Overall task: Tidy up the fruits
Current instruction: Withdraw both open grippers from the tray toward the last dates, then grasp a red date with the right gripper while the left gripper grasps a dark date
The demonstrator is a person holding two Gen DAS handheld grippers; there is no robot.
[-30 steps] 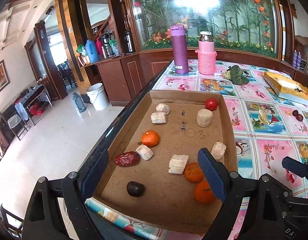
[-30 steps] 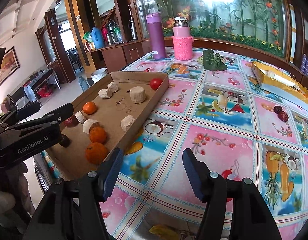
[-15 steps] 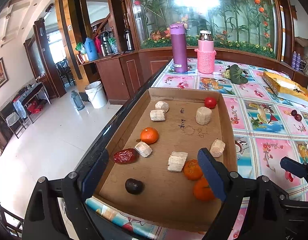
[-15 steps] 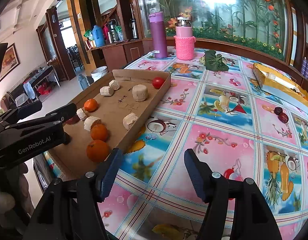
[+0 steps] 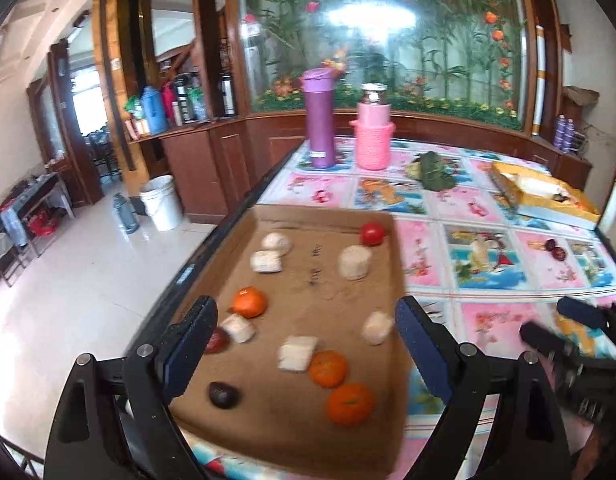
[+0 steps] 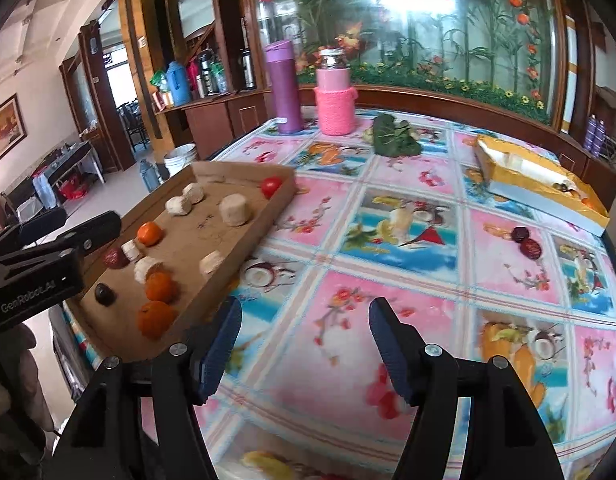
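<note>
A shallow cardboard tray point(image 5: 268, 216) lies at the table's left edge. It holds three oranges point(image 5: 350, 404), a red tomato point(image 5: 373, 233), a red date point(image 5: 218, 340), a dark plum point(image 5: 224, 394) and several pale chunks point(image 5: 354, 262). My left gripper point(image 5: 304, 320) hovers open above the tray's near half with nothing between its fingers. It also shows at the left of the right wrist view as the left gripper point(image 6: 68, 236). My right gripper point(image 6: 306, 314) stands open and empty over the flowered tablecloth, right of the tray. Two dark red fruits point(image 6: 526, 242) lie on the cloth at the right.
A purple flask point(image 6: 284, 88) and a pink-sleeved flask point(image 6: 335, 100) stand at the table's back. A green leafy vegetable point(image 6: 392, 136) lies beside them, and an open yellow box point(image 6: 540, 176) sits at the back right. Left of the tray the table drops off to the tiled floor.
Both grippers lifted slightly, and the tray has slid left and lower in both views. The picture is blurred now. Nothing was gripped or released.
</note>
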